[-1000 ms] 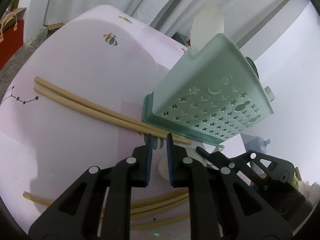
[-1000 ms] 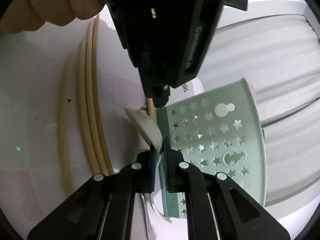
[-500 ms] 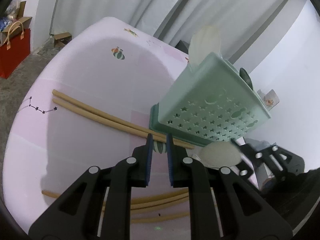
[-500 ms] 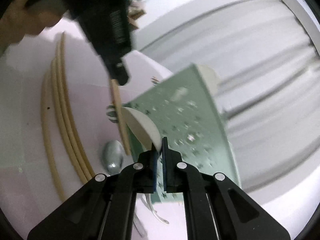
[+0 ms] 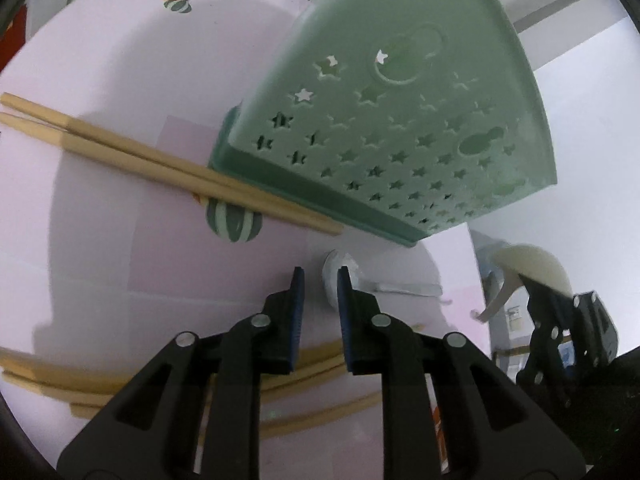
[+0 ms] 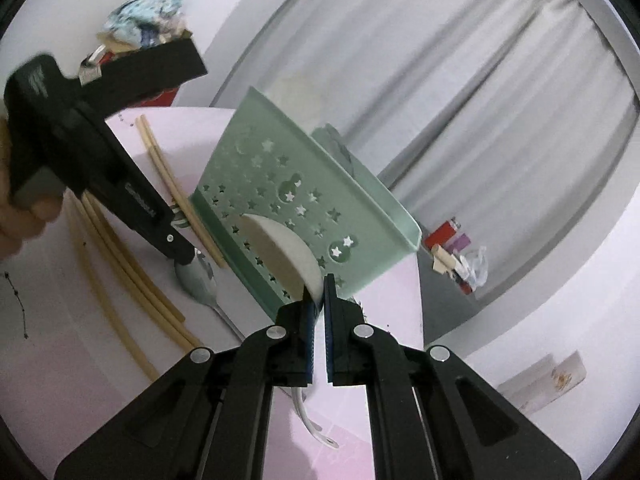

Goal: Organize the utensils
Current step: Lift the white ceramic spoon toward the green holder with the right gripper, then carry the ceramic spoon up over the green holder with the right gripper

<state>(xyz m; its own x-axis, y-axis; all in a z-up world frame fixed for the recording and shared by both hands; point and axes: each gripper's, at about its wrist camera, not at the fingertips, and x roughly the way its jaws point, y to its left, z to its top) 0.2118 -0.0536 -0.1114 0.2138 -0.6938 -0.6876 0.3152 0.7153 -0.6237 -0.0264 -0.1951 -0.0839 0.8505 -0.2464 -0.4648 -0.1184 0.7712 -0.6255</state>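
Note:
A green utensil holder (image 5: 400, 120) (image 6: 304, 184) with star-shaped holes stands on the pink table. My right gripper (image 6: 318, 284) (image 5: 548, 300) is shut on a white soup spoon (image 6: 280, 256) (image 5: 528, 264), held in the air in front of the holder's wall. My left gripper (image 5: 318, 276) (image 6: 176, 248) hangs low over the bowl of a metal spoon (image 5: 330, 272) (image 6: 196, 280) lying on the table. Its jaws are opening, and the pads press on nothing. Two wooden chopsticks (image 5: 160, 156) (image 6: 160, 160) lie against the holder's base.
More chopsticks (image 5: 80, 384) (image 6: 120, 276) lie near the table's front edge. A watermelon print (image 5: 234, 220) marks the cloth. A pale spoon (image 6: 296, 88) stands in the holder. Small clutter (image 6: 460, 256) sits past the table's right edge. A hand (image 6: 24, 220) holds the left gripper.
The right gripper has lifted the white spoon off the table, rolled and swung right. The left gripper has moved in toward the holder, over the metal spoon, with its jaws slightly wider.

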